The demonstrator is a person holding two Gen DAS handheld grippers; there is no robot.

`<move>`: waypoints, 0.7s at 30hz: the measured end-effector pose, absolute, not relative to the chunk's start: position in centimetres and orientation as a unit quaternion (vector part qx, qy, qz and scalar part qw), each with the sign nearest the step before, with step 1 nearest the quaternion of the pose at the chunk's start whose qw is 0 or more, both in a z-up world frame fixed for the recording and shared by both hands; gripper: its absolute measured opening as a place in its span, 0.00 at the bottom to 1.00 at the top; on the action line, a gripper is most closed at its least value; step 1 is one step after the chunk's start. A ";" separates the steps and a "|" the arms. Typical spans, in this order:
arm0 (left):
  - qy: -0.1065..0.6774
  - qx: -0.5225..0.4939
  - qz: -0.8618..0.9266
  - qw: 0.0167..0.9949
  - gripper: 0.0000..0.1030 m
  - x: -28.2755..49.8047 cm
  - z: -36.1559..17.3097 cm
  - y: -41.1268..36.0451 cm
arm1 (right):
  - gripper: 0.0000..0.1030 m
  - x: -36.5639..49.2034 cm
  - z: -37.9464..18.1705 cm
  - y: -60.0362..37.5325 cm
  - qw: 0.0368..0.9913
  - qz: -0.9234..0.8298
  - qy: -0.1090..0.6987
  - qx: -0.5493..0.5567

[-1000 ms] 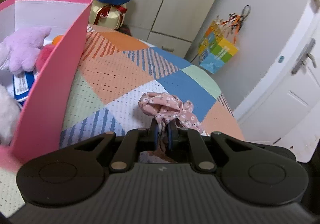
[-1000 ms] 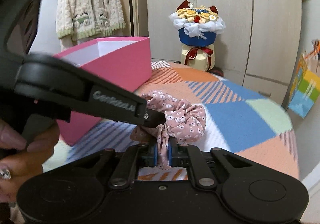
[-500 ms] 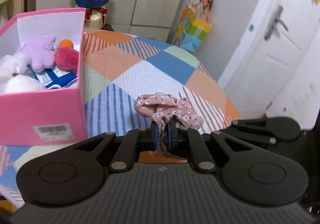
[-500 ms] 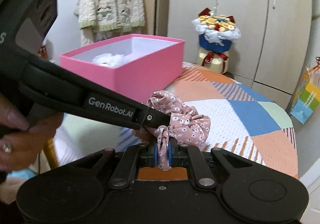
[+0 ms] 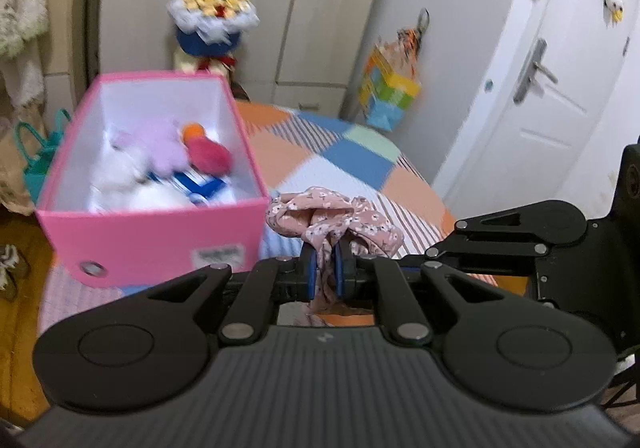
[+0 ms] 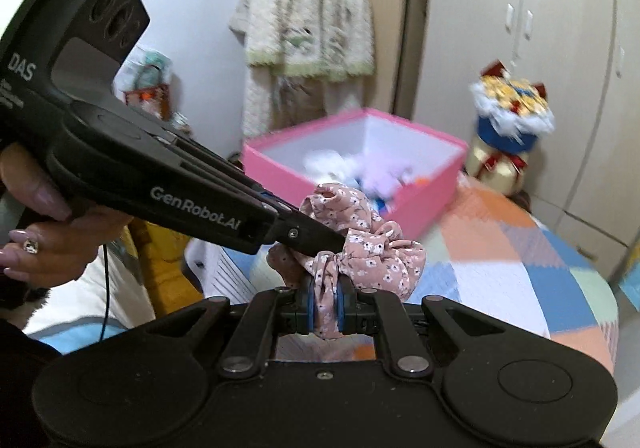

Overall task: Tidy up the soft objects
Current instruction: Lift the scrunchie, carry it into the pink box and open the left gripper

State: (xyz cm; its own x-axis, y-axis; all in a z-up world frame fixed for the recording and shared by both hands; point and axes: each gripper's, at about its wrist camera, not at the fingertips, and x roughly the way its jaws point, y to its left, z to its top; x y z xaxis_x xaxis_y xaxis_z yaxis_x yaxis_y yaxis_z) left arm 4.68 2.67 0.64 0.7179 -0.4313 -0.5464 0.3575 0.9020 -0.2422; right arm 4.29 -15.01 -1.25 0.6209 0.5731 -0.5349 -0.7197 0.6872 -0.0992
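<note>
Scrunchie (image 5: 334, 214): judged very light, soft, limp, not fragile; gathered fabric best pinched at bunched fold. Held in air above quilted surface (image 5: 360, 164), near pink box (image 5: 152, 244) of plush toys. Dusty-pink cloth, small white flowers, ruffled loop. Left claw (image 5: 323, 274) and right claw (image 6: 323, 308) both pinched onto fabric.

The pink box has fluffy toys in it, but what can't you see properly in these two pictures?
- Toys in the pink box: smeared by motion blur in both views, so the white and purple ones can't be told apart.
- Box label: too blurred to read, left wrist view.
- Scrunchie: its lower part is hidden between the right tongs, right wrist view.
- Right tongs' tips: hidden behind the left tongs, left wrist view.
</note>
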 end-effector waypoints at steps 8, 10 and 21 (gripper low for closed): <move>0.250 -0.064 -0.199 0.945 0.08 5.9 3.9 7.3 | 0.17 6.2 1.1 -10.8 0.889 0.397 0.179 -0.144; 0.246 -0.076 -0.210 0.943 0.09 7.1 4.2 8.3 | 0.17 7.3 1.3 -9.7 0.886 0.406 0.178 -0.140; 0.232 -0.107 -0.195 0.947 0.09 16.3 4.4 12.6 | 0.16 15.9 1.6 -5.4 0.899 0.382 0.158 -0.146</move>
State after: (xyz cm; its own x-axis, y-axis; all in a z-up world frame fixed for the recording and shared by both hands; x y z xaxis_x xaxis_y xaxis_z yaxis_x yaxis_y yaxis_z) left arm 16.32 12.63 4.37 0.8167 -0.4184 -0.3975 0.3193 0.9013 -0.2927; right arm 15.85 -5.35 1.61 0.6580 0.6411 -0.3950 -0.7332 0.6651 -0.1418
